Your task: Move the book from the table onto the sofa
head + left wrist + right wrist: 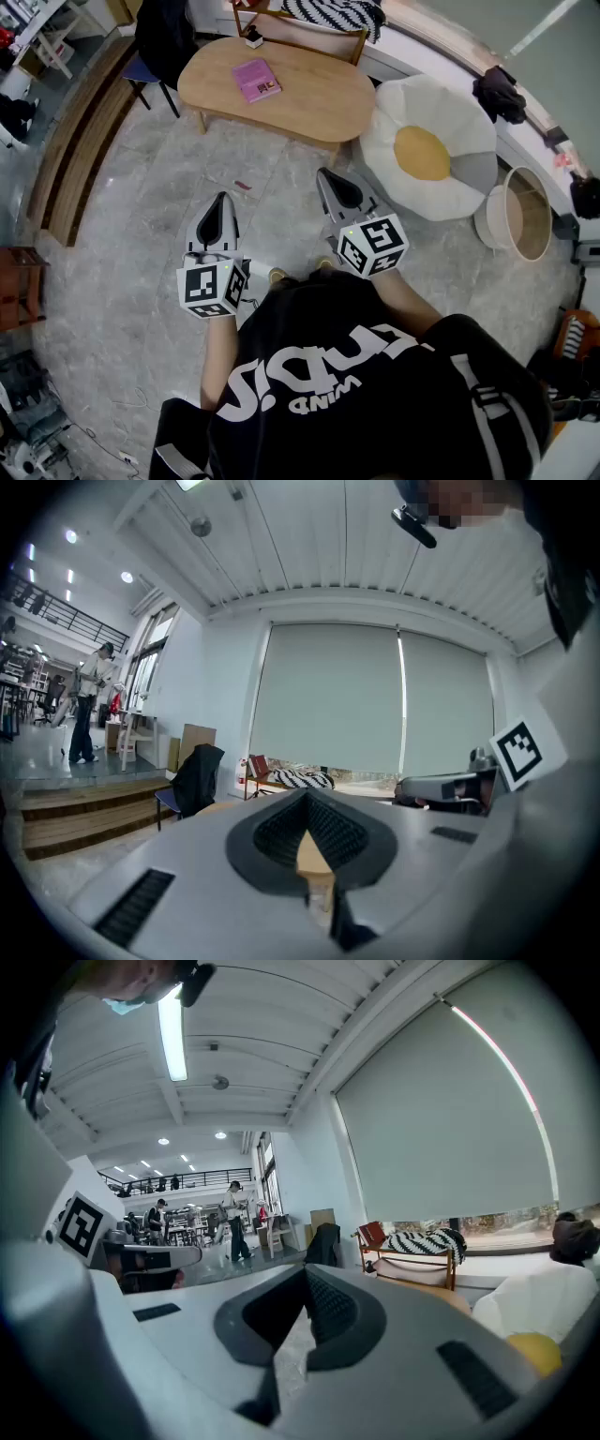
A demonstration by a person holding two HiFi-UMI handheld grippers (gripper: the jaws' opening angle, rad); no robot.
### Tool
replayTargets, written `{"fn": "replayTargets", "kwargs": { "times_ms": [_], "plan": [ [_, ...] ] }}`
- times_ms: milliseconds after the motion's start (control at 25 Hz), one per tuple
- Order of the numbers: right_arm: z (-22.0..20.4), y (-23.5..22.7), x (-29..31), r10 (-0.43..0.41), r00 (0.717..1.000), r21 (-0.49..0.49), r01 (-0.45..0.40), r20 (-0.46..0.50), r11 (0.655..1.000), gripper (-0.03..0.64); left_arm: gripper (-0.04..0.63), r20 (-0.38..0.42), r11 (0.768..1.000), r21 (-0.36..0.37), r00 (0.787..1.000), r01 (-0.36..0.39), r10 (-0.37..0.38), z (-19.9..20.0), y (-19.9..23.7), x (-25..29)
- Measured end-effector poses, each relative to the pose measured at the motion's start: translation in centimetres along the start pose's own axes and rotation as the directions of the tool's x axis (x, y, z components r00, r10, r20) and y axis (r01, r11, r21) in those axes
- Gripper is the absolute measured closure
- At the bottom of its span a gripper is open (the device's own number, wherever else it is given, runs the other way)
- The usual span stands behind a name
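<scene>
Grey marbled floor (131, 197) fills the head view, and at its far side stands a rounded wooden tabletop (319, 98). The pink book (256, 80) lies flat on the tabletop toward its left half, well apart from both tools; print on its cover is too small to read. A small black and white object (253, 38) sits near the tabletop's back edge, beyond the book. Behind the tabletop is the wooden-framed sofa (305, 30) with a black-and-white striped cushion (336, 11) on it. To the right lies a fried-egg-shaped cushion (431, 150), with a round basket (520, 214) further right. The left claw (222, 199) and the right claw (328, 174) are held side by side above the floor, aimed toward the tabletop, each pressed together and pinching nothing. Their marker cubes, left (211, 286) and right (373, 246), carry black-and-white square patterns without letters. The person's black shirt (375, 394) bears large white lettering seen upside down, which cannot be read with certainty.
</scene>
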State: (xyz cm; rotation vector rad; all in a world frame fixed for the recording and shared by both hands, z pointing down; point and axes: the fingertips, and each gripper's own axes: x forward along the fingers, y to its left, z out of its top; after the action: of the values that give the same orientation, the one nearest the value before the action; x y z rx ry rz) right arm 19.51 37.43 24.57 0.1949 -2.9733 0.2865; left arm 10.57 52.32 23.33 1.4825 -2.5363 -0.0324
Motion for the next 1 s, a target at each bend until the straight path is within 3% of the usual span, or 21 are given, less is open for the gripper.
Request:
{"fn": "replayTargets", "kwargs": {
  "times_ms": [480,720,1000],
  "plan": [
    [-1.3,2.1,0.9,-0.012,1.000,0.017,0.012,-0.013,1.000,0.617,0.591,-0.021,0.999,0.025,1.000,0.019,-0.019,-0.1,1.6,0.4],
    [-2.9,3.4,0.9,-0.045,0.999,0.011,0.045,-0.018,0.999,0.617,0.591,-0.068,0.999,0.040,0.997,0.035,-0.032,-1.5,3.3,-0.7],
    [-3.0,4.2,1.1,-0.084,0.996,0.012,0.084,-0.007,0.996,0.617,0.591,-0.071,0.999,0.020,0.997,0.045,-0.043,-2.0,5.2,-1.5]
  ]
}}
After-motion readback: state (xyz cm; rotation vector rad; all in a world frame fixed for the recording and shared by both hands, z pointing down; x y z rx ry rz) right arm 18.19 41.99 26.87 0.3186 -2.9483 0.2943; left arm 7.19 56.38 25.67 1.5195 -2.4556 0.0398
